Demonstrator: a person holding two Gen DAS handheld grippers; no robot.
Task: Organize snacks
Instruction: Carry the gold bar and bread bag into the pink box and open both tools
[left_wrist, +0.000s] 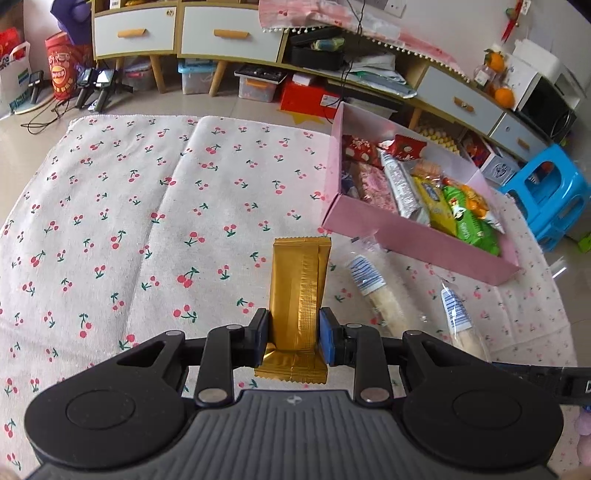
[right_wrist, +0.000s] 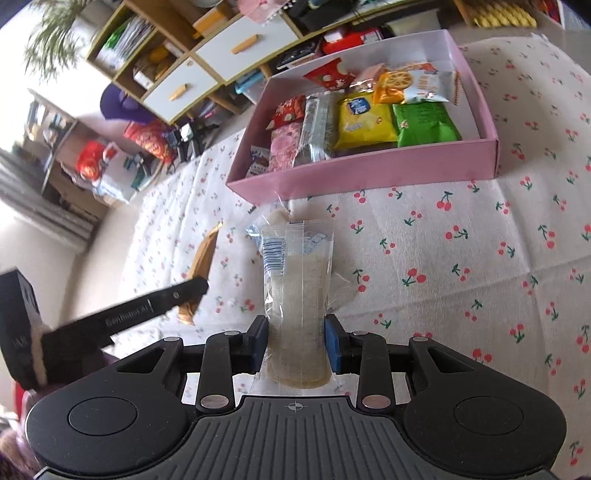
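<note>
My left gripper is shut on a gold-wrapped snack bar, which sticks out ahead above the cherry-print cloth. In the right wrist view the same gold bar shows at the left, held by the left gripper's black finger. My right gripper is shut on a clear-wrapped pale cracker stick. A second clear-wrapped stick lies on the cloth near the pink box. The pink box holds several packets: red, pink, silver, yellow, green and orange.
The box sits at the cloth's far right. Beyond the cloth stand low cabinets with white drawers, storage bins and a red bucket. A blue plastic stool is to the right of the box.
</note>
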